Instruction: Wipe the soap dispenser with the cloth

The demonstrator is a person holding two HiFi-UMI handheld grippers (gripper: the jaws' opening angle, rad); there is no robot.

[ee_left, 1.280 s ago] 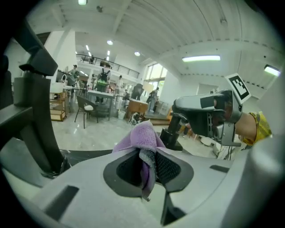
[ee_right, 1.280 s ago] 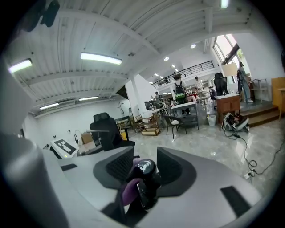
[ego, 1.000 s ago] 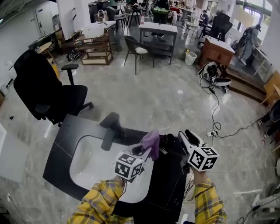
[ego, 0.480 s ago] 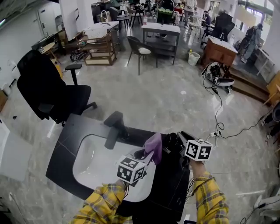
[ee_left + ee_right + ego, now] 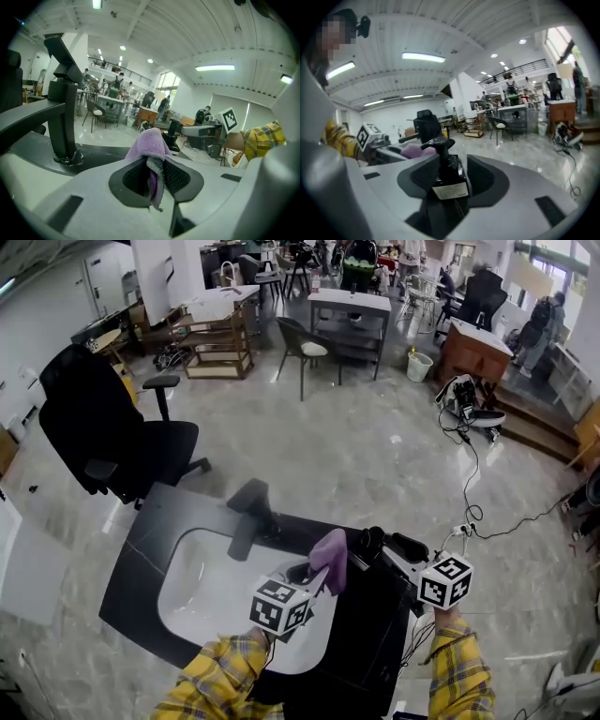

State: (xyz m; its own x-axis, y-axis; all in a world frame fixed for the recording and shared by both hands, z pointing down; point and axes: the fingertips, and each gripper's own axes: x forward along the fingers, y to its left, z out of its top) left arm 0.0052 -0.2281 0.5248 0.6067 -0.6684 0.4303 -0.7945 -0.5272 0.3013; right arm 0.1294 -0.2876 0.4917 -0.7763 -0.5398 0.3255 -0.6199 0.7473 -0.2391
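Stands over a black counter with a white sink and a black faucet at the sink's far edge. Pinches the purple cloth in the left gripper, jaws pressed together on its fold, above the sink's right rim. Leaves the bunched top of the cloth standing up past the fingertips and a thin end hanging back between the jaws. Grips the black soap dispenser in the right gripper, just right of the cloth, over the counter's right part. Has just been opening those jaws somewhat, with the bottle between them and the pads against both its sides. Holds the bottle roughly upright, white label toward the gripper, pump spout turned left toward the cloth. Shows yellow plaid sleeves at the near edge. Works with a black office chair well apart at far left.
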